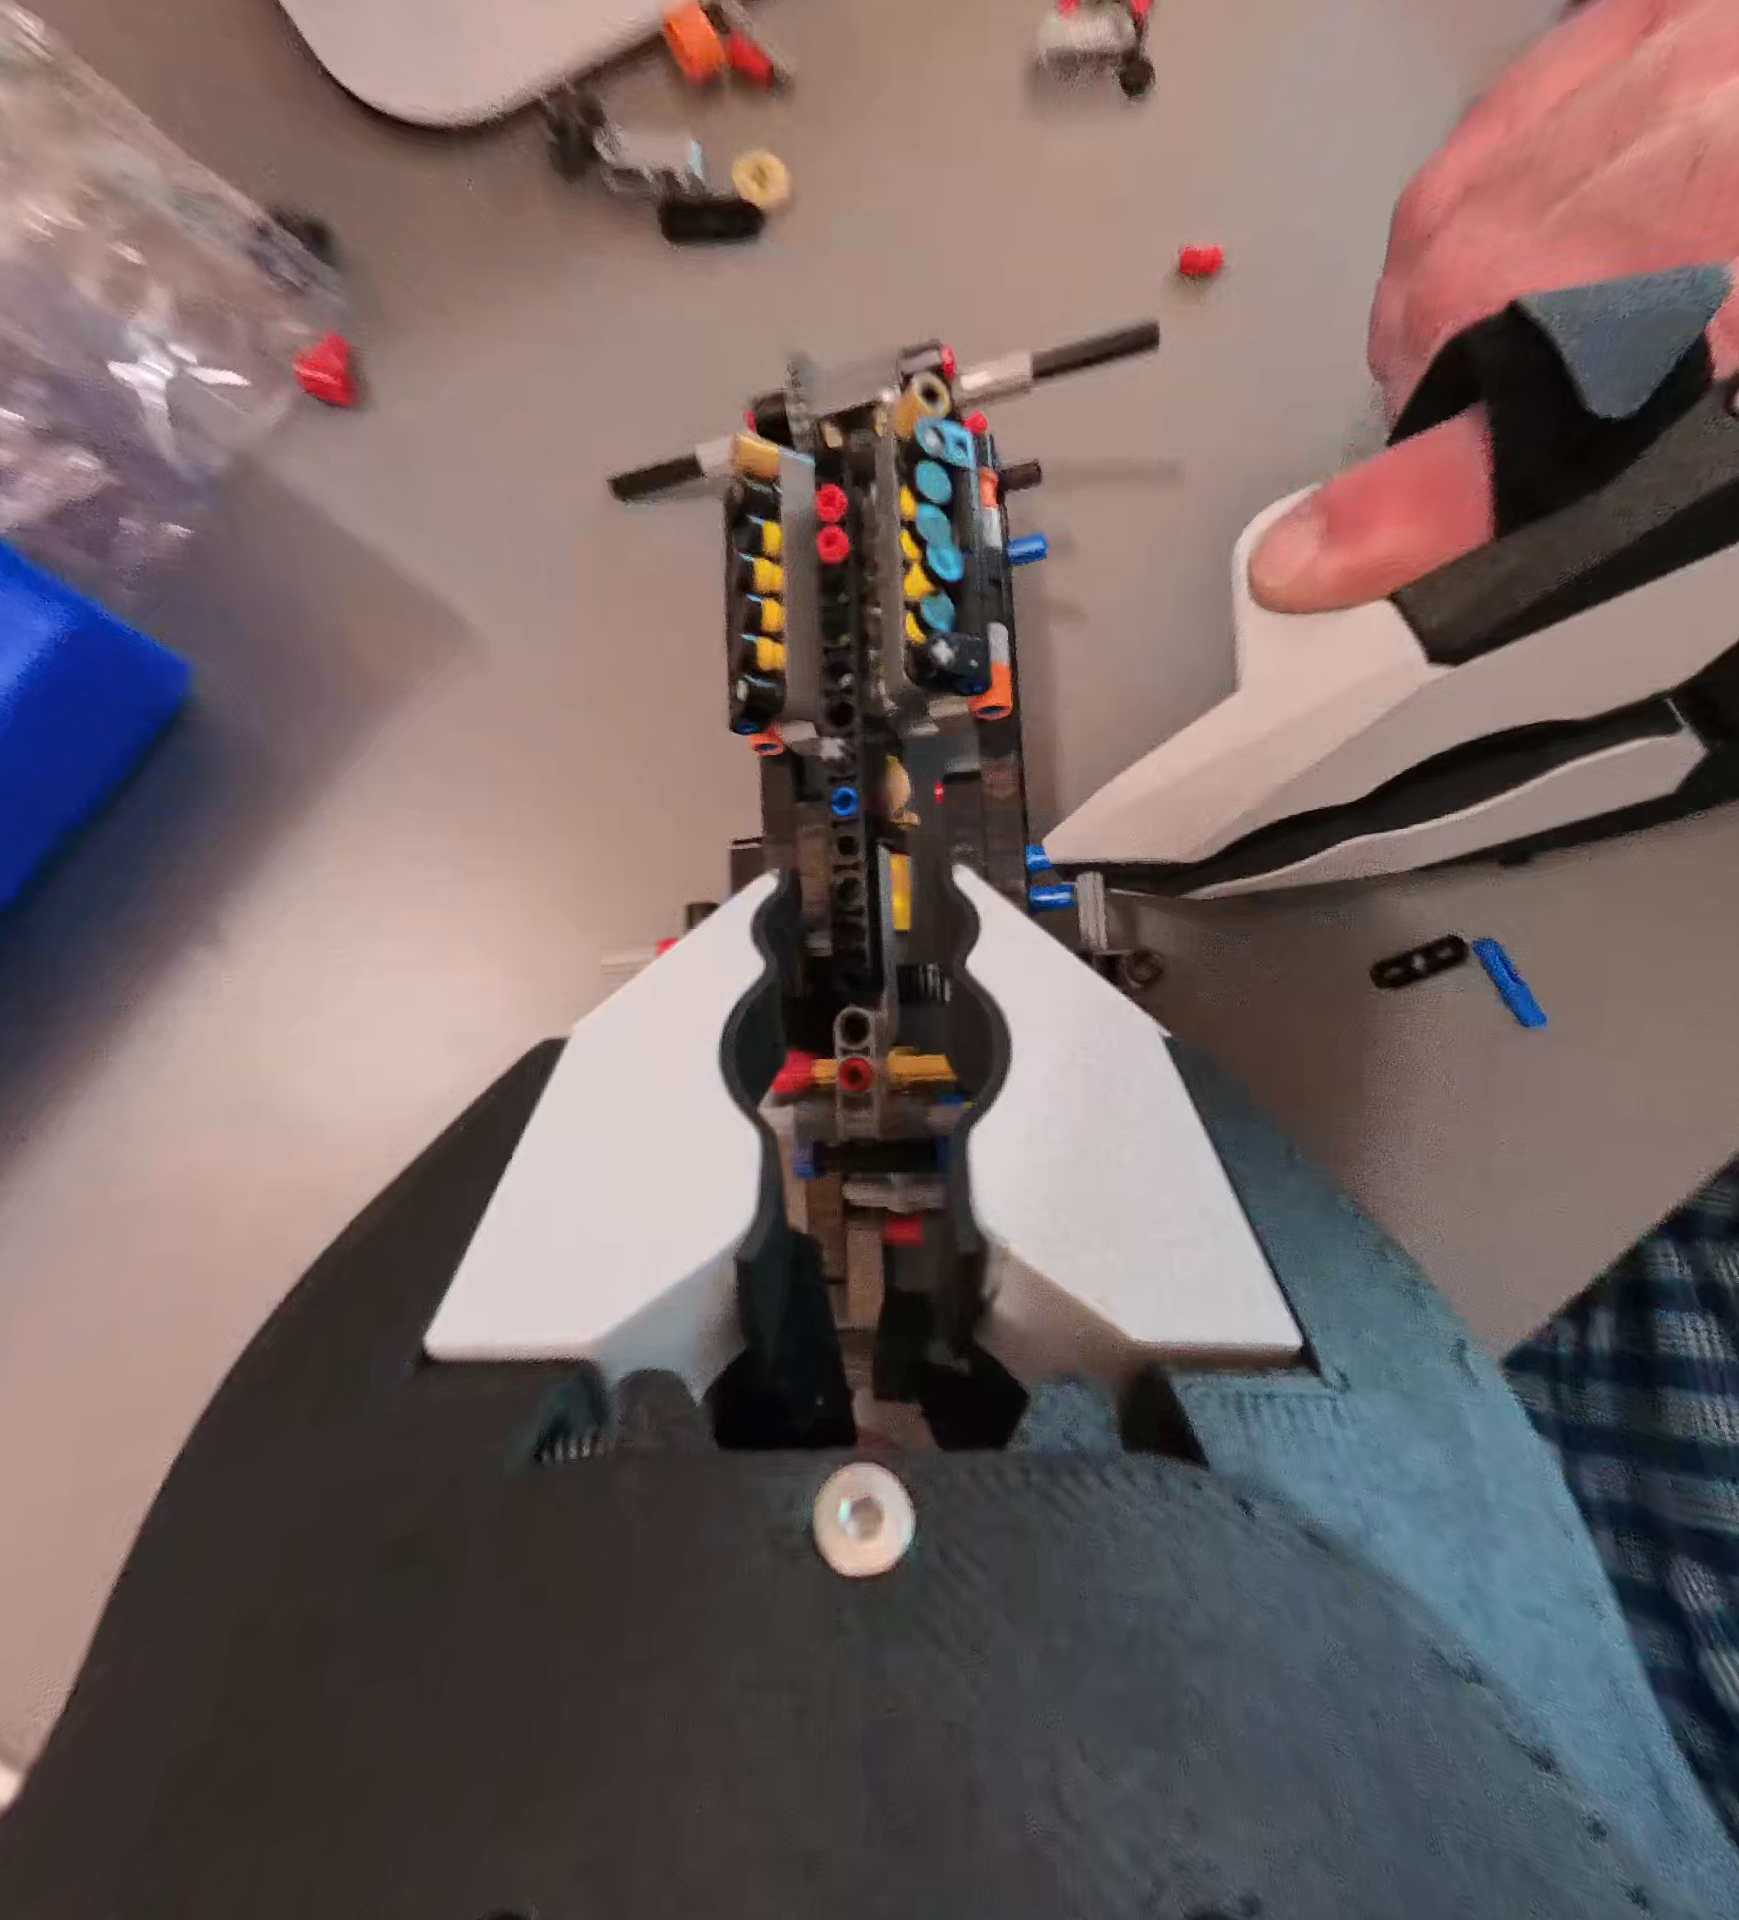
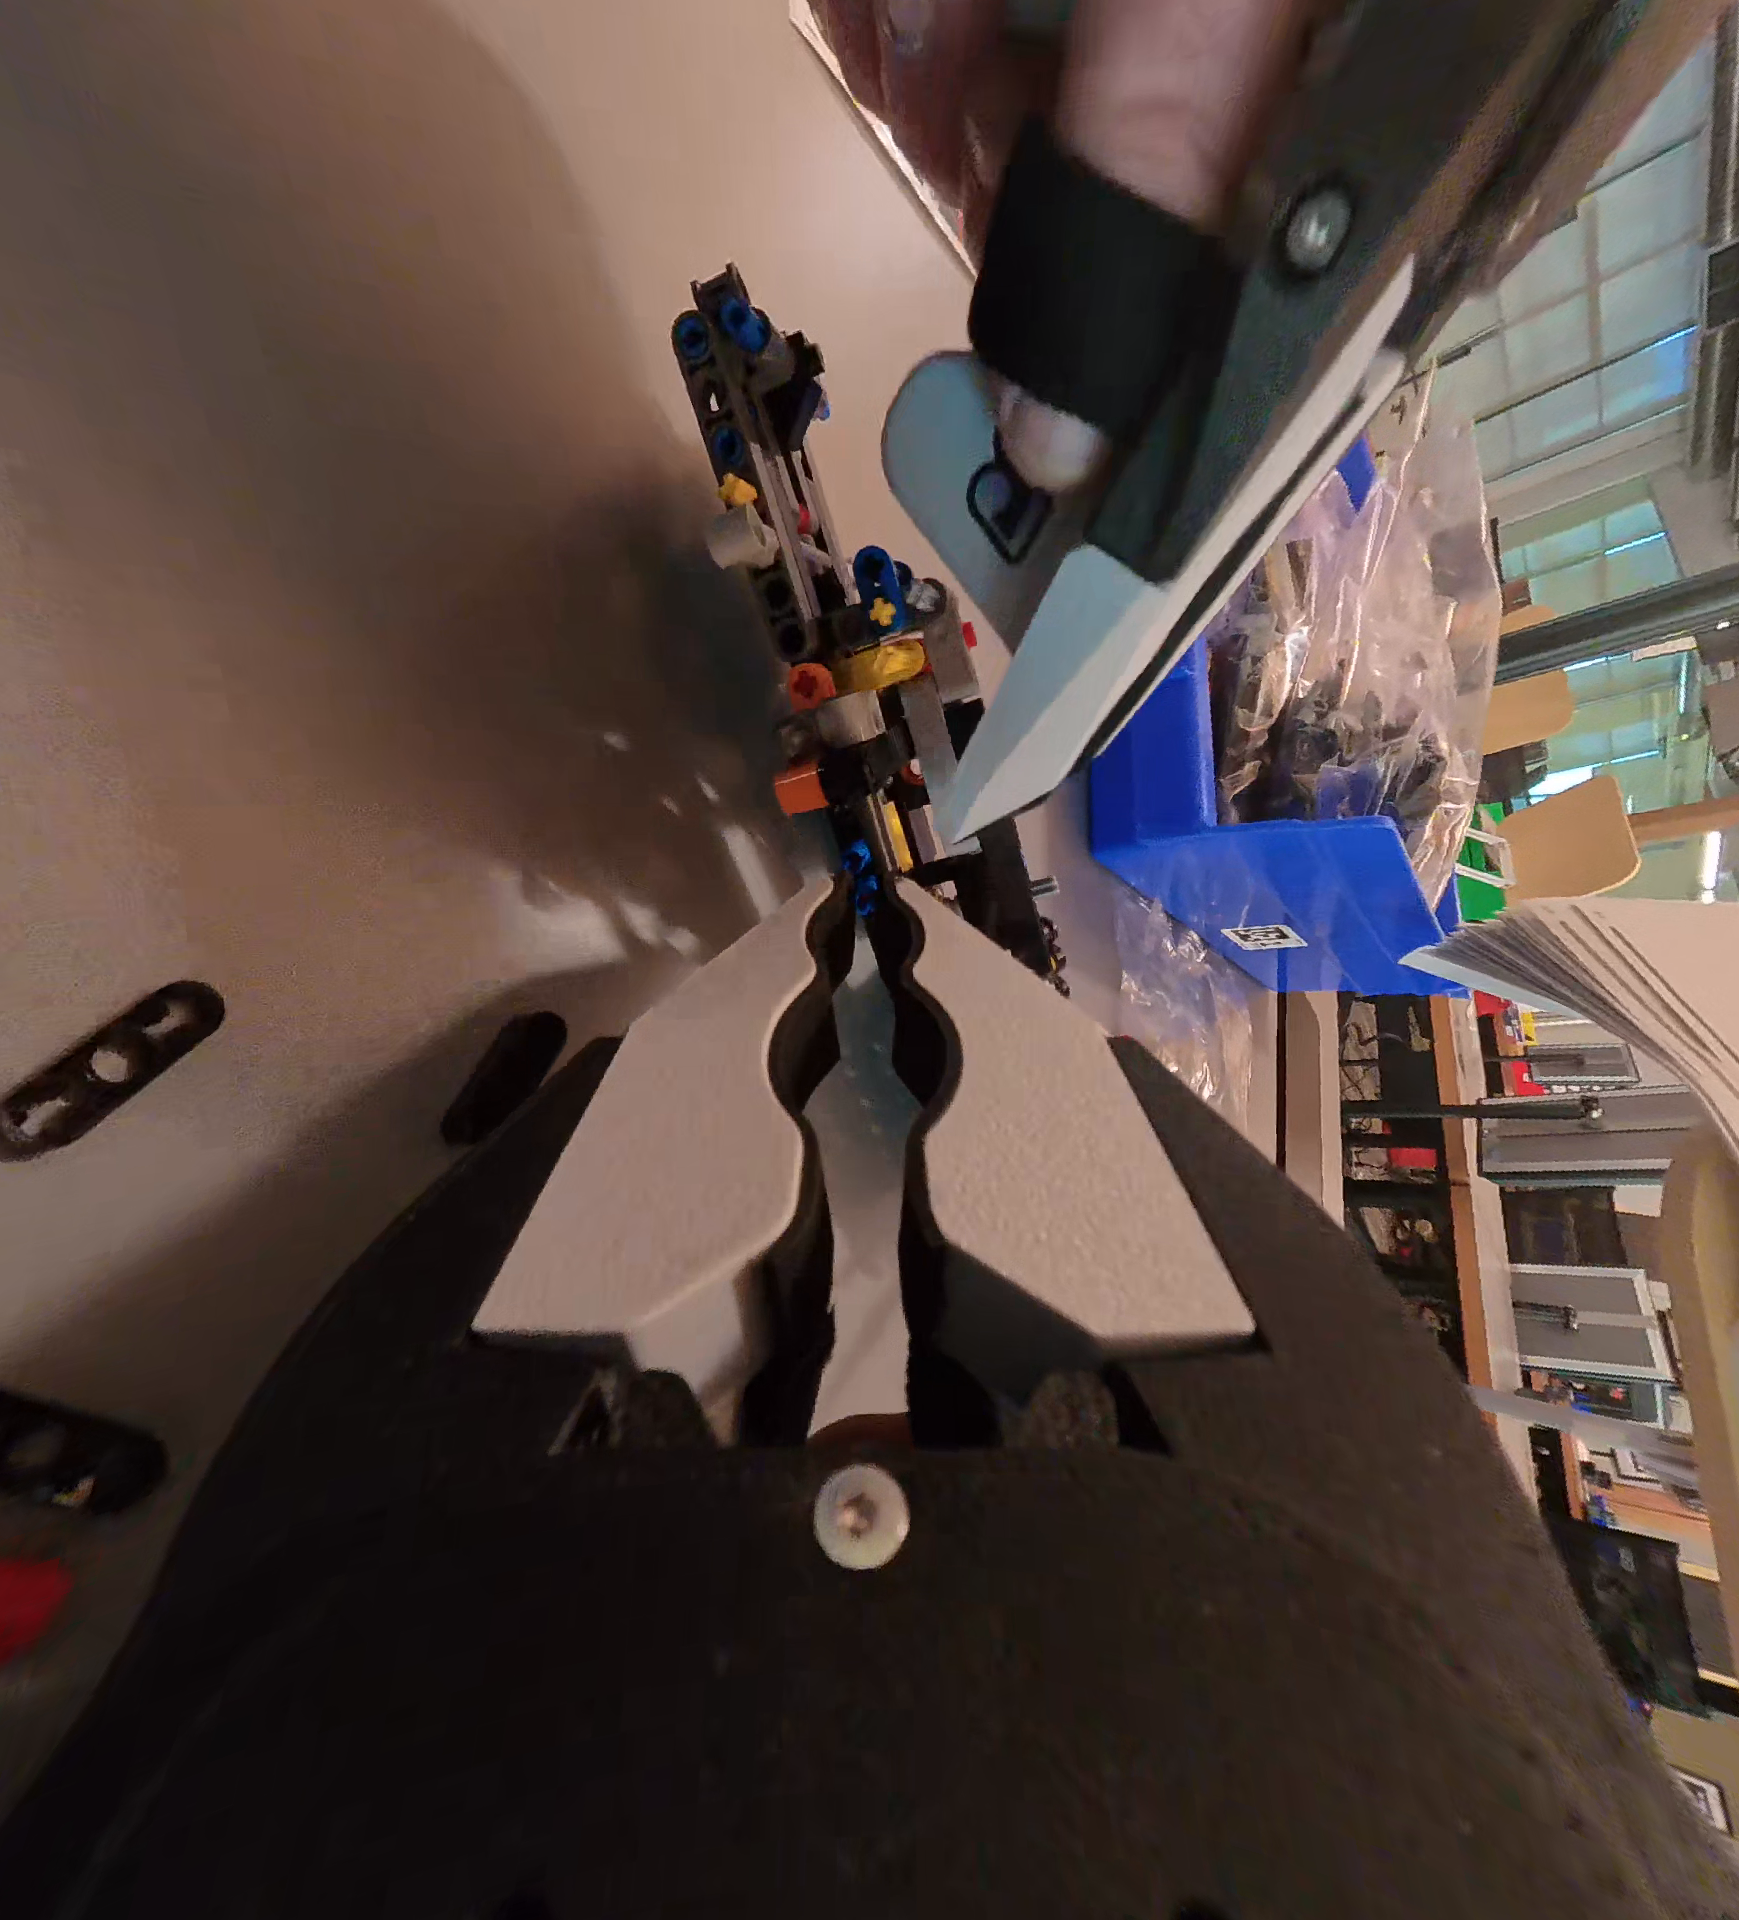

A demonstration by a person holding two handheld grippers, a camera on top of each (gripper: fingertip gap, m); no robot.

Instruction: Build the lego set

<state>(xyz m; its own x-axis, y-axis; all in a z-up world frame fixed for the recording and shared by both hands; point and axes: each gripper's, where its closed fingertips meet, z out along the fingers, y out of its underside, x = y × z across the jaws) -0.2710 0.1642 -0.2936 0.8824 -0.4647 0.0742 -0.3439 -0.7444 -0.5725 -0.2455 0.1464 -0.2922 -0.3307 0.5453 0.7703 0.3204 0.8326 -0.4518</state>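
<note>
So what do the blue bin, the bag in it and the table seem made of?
Blue bin: looks like rigid moulded plastic, with a smooth, slightly glossy, even colour. Bag: thin clear plastic film, crinkled with bright glints, parts showing through. Table: smooth grey-beige matte surface, probably laminate; soft reflections only.

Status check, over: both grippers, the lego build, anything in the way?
Left gripper shut on lego build. Right gripper tips pinched at its blue pins; grip unclear. Loose black beams beside right gripper, not blocking.
</note>
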